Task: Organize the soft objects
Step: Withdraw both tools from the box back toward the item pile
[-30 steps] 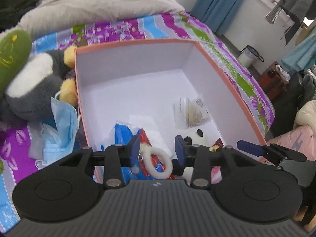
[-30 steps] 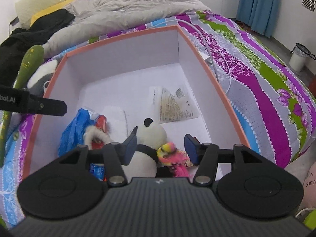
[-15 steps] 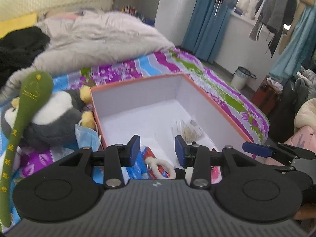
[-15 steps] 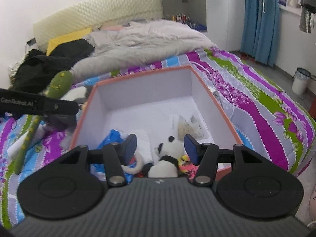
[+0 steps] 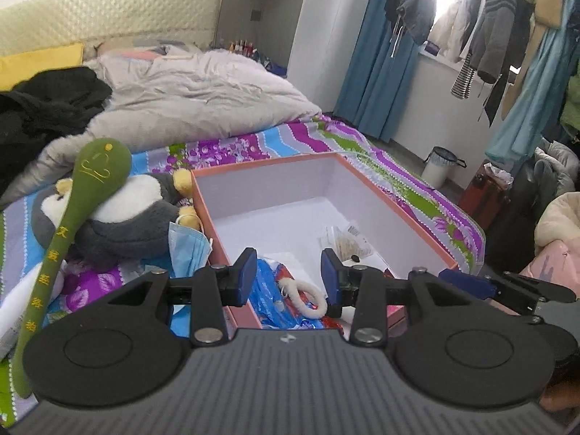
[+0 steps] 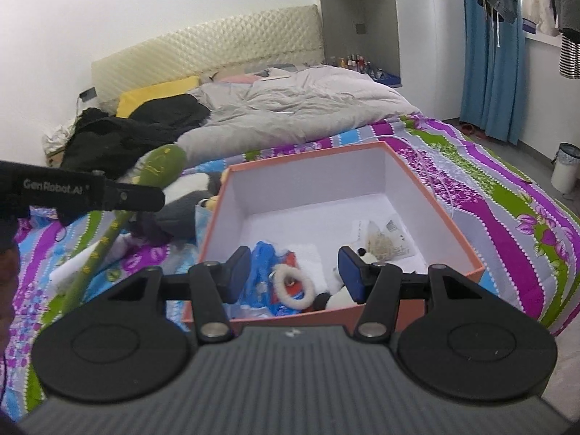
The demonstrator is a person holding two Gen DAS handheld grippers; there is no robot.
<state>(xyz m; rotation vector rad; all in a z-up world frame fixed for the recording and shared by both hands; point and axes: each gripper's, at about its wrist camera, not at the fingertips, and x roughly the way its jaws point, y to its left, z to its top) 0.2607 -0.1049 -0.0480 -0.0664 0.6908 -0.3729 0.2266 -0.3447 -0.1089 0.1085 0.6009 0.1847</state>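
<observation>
An orange box (image 5: 398, 210) (image 6: 427, 188) with white inside stands on the bed. In it lie a blue plastic bag (image 5: 268, 290) (image 6: 262, 253), a white fluffy ring (image 5: 308, 297) (image 6: 293, 290), a small panda plush (image 6: 340, 297) and a clear packet (image 5: 344, 243) (image 6: 384, 239). Left of the box rest a grey-and-white penguin plush (image 5: 123, 217) (image 6: 185, 199), a green plush stick (image 5: 72, 224) (image 6: 145, 181) and a blue face mask (image 5: 188, 250). My left gripper (image 5: 288, 275) and right gripper (image 6: 295, 273) hang open above the box's near edge, nothing between their fingers.
A grey duvet (image 5: 203, 94) (image 6: 297, 108) and black clothes (image 5: 47, 101) (image 6: 134, 127) fill the far half of the striped floral bed (image 6: 507, 217). A small bin (image 5: 440, 166) (image 6: 565, 166), blue curtains and hanging clothes stand to the right.
Both grippers have pulled back and up from inside the box, still open and empty. The box looks smaller and more of the room shows.
</observation>
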